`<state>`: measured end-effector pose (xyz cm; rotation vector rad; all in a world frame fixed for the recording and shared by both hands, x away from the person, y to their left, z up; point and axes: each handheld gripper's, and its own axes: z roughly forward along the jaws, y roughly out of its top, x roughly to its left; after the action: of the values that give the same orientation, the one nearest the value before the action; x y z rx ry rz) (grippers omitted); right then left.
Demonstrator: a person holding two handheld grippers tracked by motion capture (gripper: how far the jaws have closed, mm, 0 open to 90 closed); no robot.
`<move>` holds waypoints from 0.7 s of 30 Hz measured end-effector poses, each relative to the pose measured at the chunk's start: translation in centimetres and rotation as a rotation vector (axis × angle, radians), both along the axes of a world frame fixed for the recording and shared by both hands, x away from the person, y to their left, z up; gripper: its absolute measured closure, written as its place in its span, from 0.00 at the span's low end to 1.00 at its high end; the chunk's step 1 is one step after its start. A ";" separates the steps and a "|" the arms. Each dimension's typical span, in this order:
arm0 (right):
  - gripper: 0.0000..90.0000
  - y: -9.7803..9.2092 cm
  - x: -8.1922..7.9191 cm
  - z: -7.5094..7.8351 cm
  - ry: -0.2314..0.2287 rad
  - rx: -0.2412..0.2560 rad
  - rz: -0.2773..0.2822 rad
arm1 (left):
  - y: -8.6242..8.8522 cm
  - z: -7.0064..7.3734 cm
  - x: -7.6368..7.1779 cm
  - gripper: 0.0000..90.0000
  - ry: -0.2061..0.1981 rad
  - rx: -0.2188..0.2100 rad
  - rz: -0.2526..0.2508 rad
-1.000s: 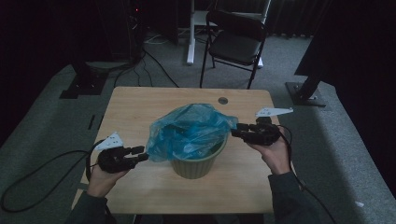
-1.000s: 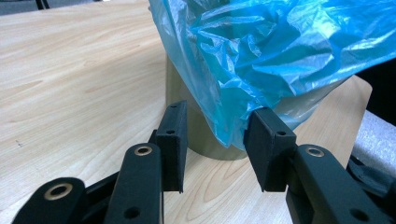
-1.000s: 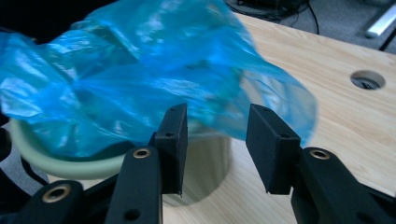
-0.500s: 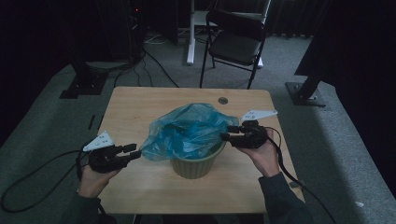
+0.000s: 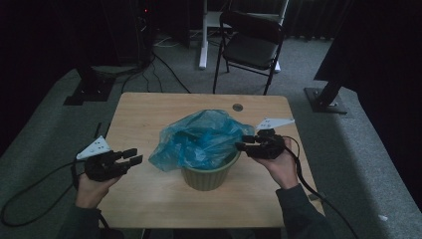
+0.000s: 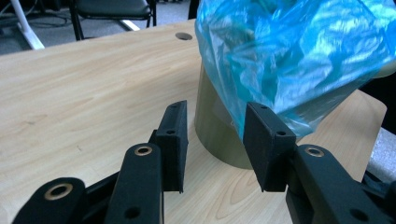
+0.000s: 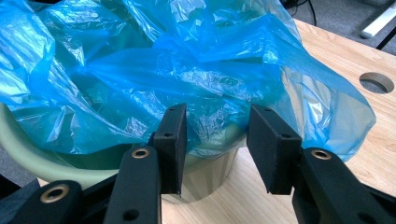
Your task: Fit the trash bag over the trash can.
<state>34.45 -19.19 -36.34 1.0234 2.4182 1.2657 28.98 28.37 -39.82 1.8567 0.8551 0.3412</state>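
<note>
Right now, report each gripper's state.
Left gripper: open, holding nothing, short of the green bin.
Right gripper: open, holding nothing, at the blue bag.

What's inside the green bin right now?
A crumpled blue plastic bag sits in the green bin and spills over its rim, draping lower on the left gripper's side. Anything beneath the bag is covered; I cannot tell.
</note>
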 end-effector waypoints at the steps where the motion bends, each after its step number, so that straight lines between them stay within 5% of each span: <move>1: 0.64 0.0 0.0 0.0 -0.001 0.000 0.000 | 0.0 0.2 0.1 0.68 -0.004 0.000 0.002; 21: 0.65 -0.1 0.0 -0.1 -0.001 0.011 0.001 | -5.4 3.6 5.0 0.66 -0.061 0.122 -0.058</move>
<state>34.44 -19.31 -36.42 1.0241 2.4145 1.2808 34.02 22.93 -36.21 1.9688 0.7520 0.4199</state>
